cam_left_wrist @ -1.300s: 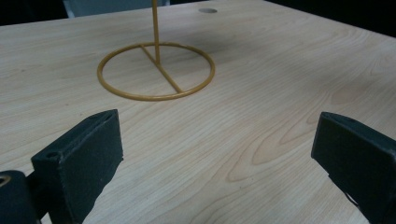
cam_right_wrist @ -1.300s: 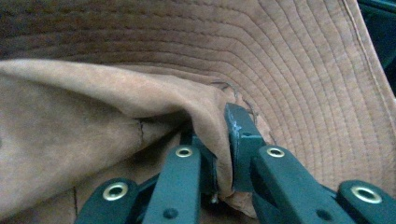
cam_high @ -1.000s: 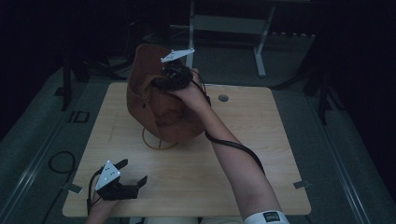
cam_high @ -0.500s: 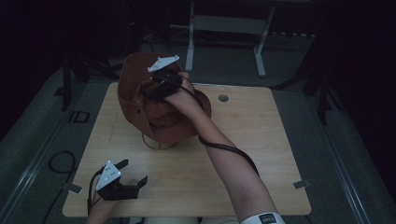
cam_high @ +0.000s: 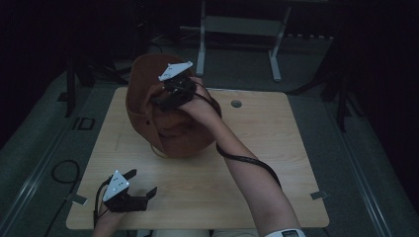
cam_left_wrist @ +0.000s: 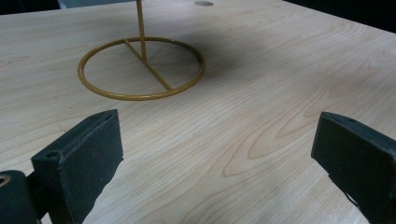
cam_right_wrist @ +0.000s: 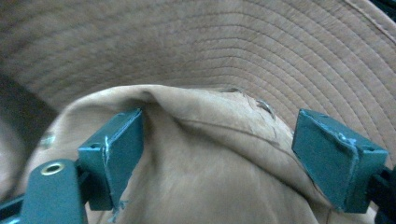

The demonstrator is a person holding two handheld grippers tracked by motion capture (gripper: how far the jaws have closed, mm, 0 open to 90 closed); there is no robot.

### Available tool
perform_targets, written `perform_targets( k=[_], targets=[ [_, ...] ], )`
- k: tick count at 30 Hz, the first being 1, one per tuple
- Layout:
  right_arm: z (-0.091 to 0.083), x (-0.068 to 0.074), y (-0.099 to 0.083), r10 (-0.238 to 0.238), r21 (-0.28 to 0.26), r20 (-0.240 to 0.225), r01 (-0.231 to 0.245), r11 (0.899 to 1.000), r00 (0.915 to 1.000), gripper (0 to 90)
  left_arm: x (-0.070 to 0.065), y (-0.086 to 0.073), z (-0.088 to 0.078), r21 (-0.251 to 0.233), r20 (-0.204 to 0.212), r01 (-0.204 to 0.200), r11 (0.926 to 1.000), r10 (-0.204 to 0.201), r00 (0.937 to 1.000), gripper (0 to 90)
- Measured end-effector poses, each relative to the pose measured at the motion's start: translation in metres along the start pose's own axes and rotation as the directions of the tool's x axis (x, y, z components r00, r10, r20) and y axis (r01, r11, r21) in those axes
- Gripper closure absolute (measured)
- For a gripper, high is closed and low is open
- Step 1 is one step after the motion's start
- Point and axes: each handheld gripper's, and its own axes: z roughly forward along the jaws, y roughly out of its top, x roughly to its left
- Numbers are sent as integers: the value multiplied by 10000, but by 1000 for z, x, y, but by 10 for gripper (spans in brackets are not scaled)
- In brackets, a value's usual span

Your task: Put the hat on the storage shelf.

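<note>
Toward the far left part of the bench [cam_high: 276,163], a brown hat [cam_high: 148,106] sits draped on a thin gold stand, its wide brim tilted up toward the far edge and its soft crown bulging toward the middle of the bench. The right claw [cam_high: 159,102] is up against the crown, with the person's right forearm reaching across the bench from the near edge and the cable looping beside it. Its jaws have just been opening and now stand spread wide; the right gripper view shows a fold of the hat's crown [cam_right_wrist: 205,154] lying between the two pads, with the left pad's inner edge against the fabric and the right pad just beside it, and the stitched underside of the brim beyond. Whether the pads press the cloth cannot be told.

Near the near left corner of the bench the left claw [cam_high: 141,183] rests low over the wood, its jaws spread wide with only bare bench between them. Ahead of it, in the left gripper view, lies the stand's gold ring base [cam_left_wrist: 141,68], with a crossbar and a thin upright rod rising from it.
</note>
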Motion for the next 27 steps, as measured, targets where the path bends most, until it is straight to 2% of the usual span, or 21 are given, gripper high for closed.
perform_targets(
  k=[4,5,11,12,14,27],
  targets=[
    [-10,-1,-2,260,-188,-139,-263,9995,9996,157,0,0,0,-7,-30,7,10000,-7,10000,26],
    [-19,-1,-5,243,-372,-109,-247,9990,9996,157,0,0,0,-4,-39,-4,10000,4,10000,26],
    [-37,1,-13,331,-651,-140,-340,9973,9994,156,0,0,0,5,-113,-37,10000,37,9999,26],
    [-44,3,-20,430,-770,-207,-445,9960,9989,154,0,0,1,2,-106,-52,10000,52,9999,25],
    [-48,3,-26,439,-771,-345,-464,9959,9984,153,0,0,1,35,-94,-79,10000,80,9999,25],
    [-81,5,-73,693,-960,-555,-744,9926,9961,154,-4,-1,3,59,-76,-88,9999,89,9999,26]
  ],
)
